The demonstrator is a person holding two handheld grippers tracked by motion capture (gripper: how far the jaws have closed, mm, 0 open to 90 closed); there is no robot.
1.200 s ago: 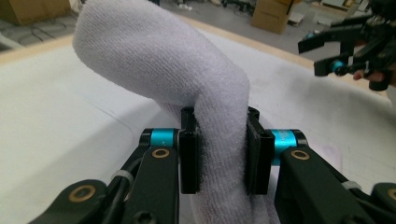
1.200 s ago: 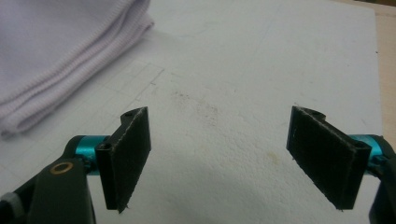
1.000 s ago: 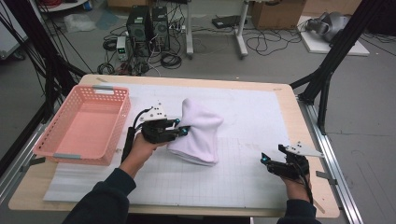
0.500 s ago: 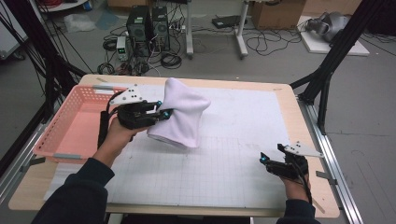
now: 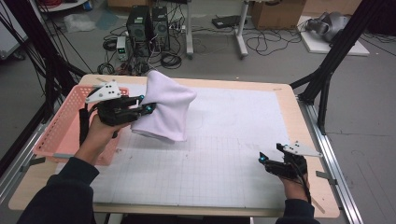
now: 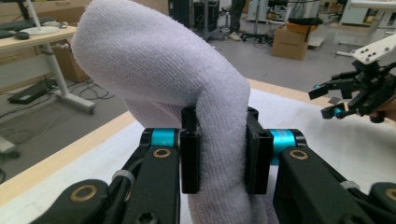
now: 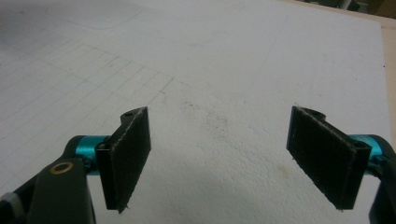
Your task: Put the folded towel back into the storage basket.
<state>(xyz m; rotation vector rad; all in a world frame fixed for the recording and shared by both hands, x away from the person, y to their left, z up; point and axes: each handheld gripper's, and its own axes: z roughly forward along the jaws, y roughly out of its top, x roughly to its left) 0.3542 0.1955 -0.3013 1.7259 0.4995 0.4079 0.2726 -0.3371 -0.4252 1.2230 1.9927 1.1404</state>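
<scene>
From above, the left gripper (image 5: 145, 105) pinches a folded white towel (image 5: 164, 111) lifted off the table (image 5: 224, 154) beside the pink basket (image 5: 60, 128), its own view showing both pads (image 6: 190, 156) pressed into the cloth, while the right gripper (image 7: 224, 158) hangs spread wide over the bare white mat (image 7: 210, 56).

Pink basket (image 5: 60, 126) blocks table's left edge; white mat (image 5: 233, 140) open between grippers
</scene>
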